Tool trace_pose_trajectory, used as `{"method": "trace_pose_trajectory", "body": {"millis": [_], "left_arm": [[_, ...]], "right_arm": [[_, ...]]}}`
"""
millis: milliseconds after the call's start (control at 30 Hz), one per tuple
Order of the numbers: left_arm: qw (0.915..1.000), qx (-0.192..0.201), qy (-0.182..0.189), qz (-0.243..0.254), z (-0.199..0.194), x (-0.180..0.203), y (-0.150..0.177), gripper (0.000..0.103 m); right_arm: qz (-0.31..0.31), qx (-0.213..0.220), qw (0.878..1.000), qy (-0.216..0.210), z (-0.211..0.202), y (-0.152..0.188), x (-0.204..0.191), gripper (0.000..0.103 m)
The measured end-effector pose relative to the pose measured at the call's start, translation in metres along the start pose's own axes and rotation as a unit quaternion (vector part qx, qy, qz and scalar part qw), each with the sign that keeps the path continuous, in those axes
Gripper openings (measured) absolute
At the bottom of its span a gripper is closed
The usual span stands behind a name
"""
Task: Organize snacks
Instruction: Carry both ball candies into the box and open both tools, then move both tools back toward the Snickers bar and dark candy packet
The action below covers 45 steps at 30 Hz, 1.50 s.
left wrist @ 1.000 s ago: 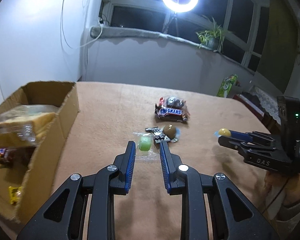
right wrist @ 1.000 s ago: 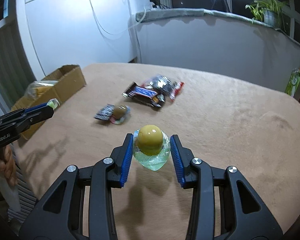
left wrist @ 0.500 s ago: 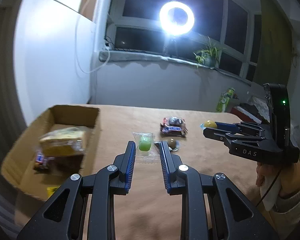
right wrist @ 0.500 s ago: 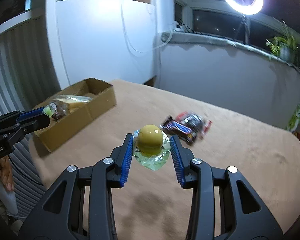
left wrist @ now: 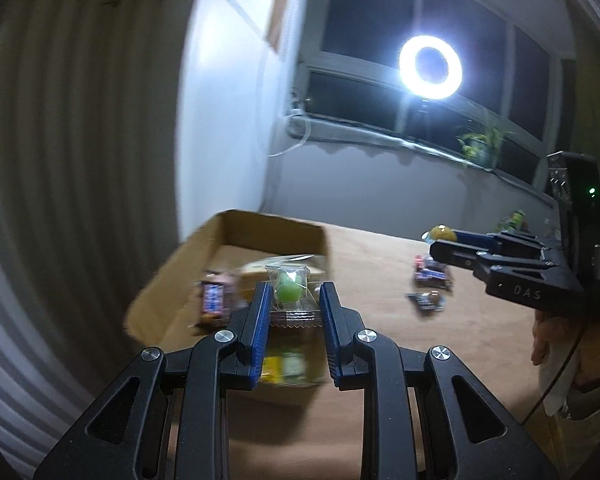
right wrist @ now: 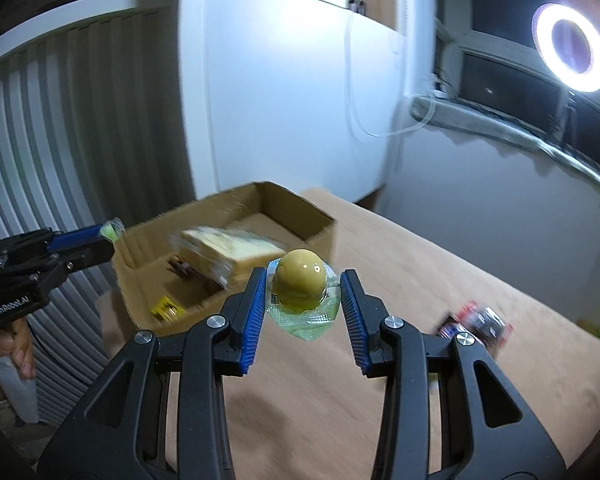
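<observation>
Your left gripper [left wrist: 294,300] was clamped down pretty narrow on a green candy in a clear wrapper [left wrist: 289,291], blue pads pressing the wrapper from both sides, and it hung in the air right in front of the cardboard box [left wrist: 236,240]. Your right gripper [right wrist: 304,300] had a wider gap, pads squeezing the crinkly edges of a yellow ball-shaped snack in a clear pack [right wrist: 300,285], also off the table and just short of the box's near corner.

The box sat at the left edge of the tan table [right wrist: 440,280], flaps up. Inside you could make out a bagged sandwich [right wrist: 228,246], a dark chocolate bar [left wrist: 213,298] and a small yellow packet [right wrist: 165,309], all kinda blurry.

Out on the table there were still the Snickers packs [left wrist: 432,270] and a small dark wrapper [left wrist: 426,300] just beside them, well apart from the box. The ring light [left wrist: 430,67] was blazing by the window.
</observation>
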<state>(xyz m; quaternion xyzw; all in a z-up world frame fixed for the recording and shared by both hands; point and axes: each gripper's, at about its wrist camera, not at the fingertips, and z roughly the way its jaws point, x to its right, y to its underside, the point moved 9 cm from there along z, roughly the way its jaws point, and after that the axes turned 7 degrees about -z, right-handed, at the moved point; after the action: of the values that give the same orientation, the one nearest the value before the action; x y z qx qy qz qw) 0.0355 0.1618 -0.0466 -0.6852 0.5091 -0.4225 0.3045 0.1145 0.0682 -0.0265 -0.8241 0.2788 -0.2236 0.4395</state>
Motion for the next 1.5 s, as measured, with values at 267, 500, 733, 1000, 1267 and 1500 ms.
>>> {"method": "trace_pose_trajectory", "body": {"millis": [267,500,733,1000,1267,1500], "left_arm": [[0.9995,-0.01,-0.022,-0.021,0.012,-0.037,-0.002,0.023],[0.9988,-0.04,-0.021,-0.018,0.046,-0.05,0.002,0.024],[0.9977,-0.043,-0.045,-0.026,0.05,-0.066,0.014,0.077],[0.9968,-0.025,-0.066,-0.036,0.024,-0.079,0.012,0.077],[0.9956,-0.013,-0.085,-0.037,0.009,-0.083,0.006,0.077],[0.996,-0.008,-0.085,-0.026,0.001,-0.071,0.004,0.078]], "right_arm": [[-0.035,0.008,0.999,-0.021,0.039,-0.046,-0.024,0.039],[-0.057,-0.018,0.997,-0.049,0.109,-0.072,-0.03,0.04],[-0.043,-0.003,0.999,-0.002,0.097,-0.05,-0.016,0.074],[-0.008,0.021,0.999,0.035,0.047,-0.025,0.004,0.074],[0.001,0.018,0.999,0.048,0.028,-0.006,0.008,0.074],[0.011,0.019,0.998,0.054,0.013,0.007,0.015,0.074]]}}
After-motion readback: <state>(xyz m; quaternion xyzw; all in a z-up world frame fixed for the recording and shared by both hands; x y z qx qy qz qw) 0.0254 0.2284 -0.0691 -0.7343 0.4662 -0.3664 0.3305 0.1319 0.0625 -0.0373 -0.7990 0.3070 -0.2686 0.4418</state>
